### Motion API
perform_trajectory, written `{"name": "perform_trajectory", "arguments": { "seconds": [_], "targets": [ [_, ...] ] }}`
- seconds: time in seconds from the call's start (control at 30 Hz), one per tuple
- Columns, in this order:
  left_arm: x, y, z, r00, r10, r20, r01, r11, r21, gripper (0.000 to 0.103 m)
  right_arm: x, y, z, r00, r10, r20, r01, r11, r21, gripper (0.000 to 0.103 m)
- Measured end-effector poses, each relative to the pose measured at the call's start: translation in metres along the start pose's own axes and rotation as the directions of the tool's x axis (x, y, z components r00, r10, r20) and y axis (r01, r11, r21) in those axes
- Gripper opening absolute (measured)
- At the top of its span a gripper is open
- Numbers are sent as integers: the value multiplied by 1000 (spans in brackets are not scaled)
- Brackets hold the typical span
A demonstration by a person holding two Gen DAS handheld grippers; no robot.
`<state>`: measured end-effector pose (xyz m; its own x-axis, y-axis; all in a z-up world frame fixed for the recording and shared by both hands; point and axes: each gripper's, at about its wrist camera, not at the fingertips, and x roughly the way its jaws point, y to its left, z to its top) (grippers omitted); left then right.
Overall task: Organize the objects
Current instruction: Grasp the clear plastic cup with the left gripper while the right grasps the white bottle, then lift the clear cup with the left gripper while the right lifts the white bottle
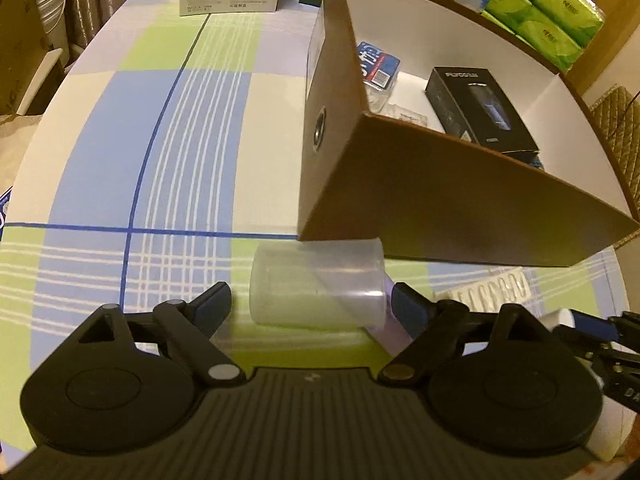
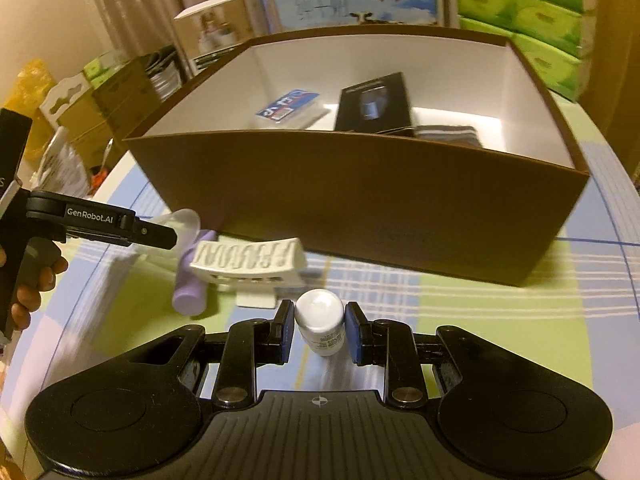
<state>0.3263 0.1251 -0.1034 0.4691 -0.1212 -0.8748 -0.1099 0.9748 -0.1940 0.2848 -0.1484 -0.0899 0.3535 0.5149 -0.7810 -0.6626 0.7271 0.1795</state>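
The left gripper (image 1: 310, 306) is spread wide, and a clear cup (image 1: 316, 284) lies on its side between the two fingers; neither pad touches it as far as I can see. Just past the cup stands the brown box (image 1: 420, 200), its near corner straight ahead of the fingers. Behind the right finger a purple tube (image 1: 394, 320) shows through and beside the cup. Further to the right of this gripper lies a white tray (image 1: 486, 296) on the checked tablecloth (image 1: 120, 160).

The right gripper (image 2: 319, 330) is narrow — its blue pads are at both sides of a small white bottle (image 2: 322, 326), which stands upright between them. The pads look to be touching the bottle, so it is held. Directly ahead of these fingers is the long wall of the box (image 2: 360, 200). Inside it, beyond the wall, lie a black carton (image 2: 374, 104), a blue-and-white pack (image 2: 288, 110) to its left and some dark folded thing at its right — I cannot tell what. Ahead and to the left of the bottle are the tray (image 2: 246, 260) and the tube (image 2: 192, 284), touching each other, and further left the left gripper (image 2: 160, 236) comes in from the side with the cup (image 2: 184, 224) at its tip.
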Motion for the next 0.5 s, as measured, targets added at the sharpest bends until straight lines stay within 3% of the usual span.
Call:
{"name": "perform_trajectory", "arguments": {
  "seconds": [0.13,0.27,0.5],
  "targets": [
    [6,0,2,1000,-1,-5,1,1000,5,81,-3,-5,-1,1000,-11,3,10,1000,14,24],
    [9,-1,2,1000,-3,-5,3,1000,19,68,-5,-5,-2,1000,-19,4,19,1000,15,24],
    [2,-1,-7,1000,18,19,-18,999,32,68,-11,-6,-3,1000,-27,8,26,1000,15,24]
  ]
}}
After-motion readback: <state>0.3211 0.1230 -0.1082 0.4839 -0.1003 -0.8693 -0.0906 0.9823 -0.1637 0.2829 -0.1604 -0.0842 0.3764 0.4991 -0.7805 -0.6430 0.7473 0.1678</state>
